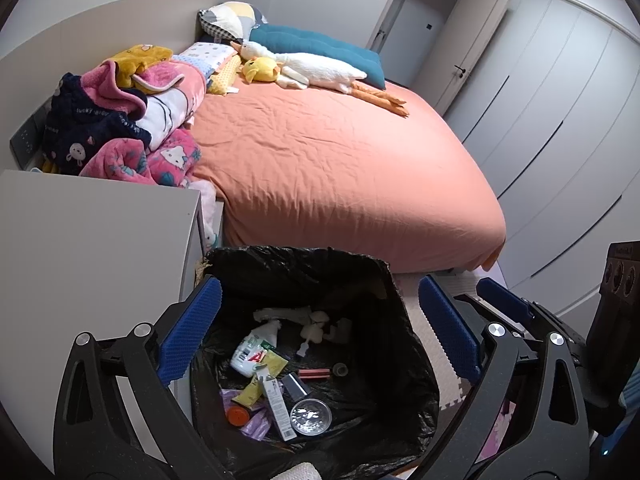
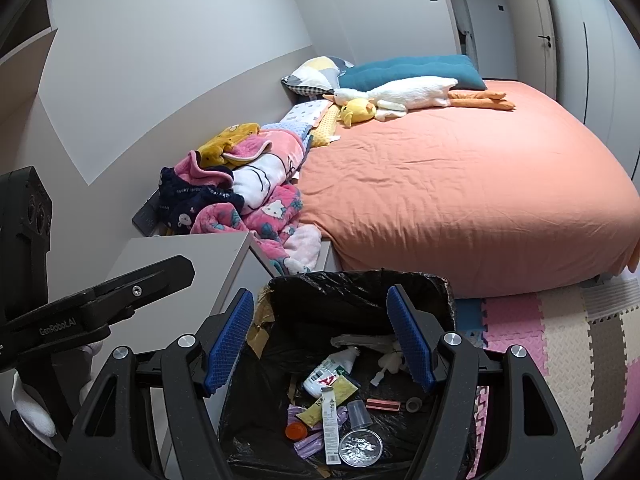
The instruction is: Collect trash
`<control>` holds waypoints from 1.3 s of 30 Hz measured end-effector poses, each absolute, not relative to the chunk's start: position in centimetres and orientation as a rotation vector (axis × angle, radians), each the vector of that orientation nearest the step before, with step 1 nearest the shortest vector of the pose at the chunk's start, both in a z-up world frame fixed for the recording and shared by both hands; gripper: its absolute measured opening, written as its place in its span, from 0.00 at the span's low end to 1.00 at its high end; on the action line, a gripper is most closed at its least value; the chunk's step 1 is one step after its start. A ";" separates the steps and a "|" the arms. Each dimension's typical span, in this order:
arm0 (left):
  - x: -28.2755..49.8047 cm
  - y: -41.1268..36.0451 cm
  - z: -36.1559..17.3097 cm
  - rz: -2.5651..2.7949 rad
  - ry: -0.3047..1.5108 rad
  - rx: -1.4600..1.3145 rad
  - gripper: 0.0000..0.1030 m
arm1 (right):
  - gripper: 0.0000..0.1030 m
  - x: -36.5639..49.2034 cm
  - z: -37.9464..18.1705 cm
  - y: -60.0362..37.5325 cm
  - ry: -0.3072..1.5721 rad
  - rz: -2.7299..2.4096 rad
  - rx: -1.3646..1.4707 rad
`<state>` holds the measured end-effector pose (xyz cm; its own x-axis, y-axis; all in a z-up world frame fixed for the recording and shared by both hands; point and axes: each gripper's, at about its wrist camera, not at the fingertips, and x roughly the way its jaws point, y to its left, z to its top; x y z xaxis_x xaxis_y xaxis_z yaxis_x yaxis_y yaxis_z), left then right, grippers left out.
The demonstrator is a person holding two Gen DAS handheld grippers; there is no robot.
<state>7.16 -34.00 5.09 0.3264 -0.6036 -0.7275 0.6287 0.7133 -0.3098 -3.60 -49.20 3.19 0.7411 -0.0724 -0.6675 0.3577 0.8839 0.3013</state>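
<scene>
A bin lined with a black bag stands on the floor at the foot corner of the bed. Inside lie a white bottle, yellow sachets, a slim white carton, a round clear lid and an orange cap. My left gripper hangs open over the bin, nothing between its blue pads. My right gripper is also open and empty above the same bin. A clear plastic cup lies among the trash under it.
A white bedside cabinet stands just left of the bin. Behind is a bed with an orange sheet, a heap of blankets and plush toys. Foam mats cover the floor on the right, beside wardrobe doors.
</scene>
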 end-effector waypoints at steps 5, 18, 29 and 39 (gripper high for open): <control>7.3 -33.8 5.1 -0.804 0.942 0.026 0.93 | 0.70 -3.5 3.3 -49.0 0.699 -0.245 0.431; 7.2 -33.9 5.0 -0.808 0.948 0.028 0.93 | 0.70 -3.5 3.4 -48.8 0.698 -0.241 0.427; 7.4 -34.1 5.1 -0.813 0.952 0.034 0.93 | 0.70 -3.4 3.3 -48.7 0.697 -0.243 0.427; 7.4 -34.3 5.1 -0.814 0.953 0.036 0.93 | 0.70 -3.4 3.3 -48.6 0.698 -0.241 0.426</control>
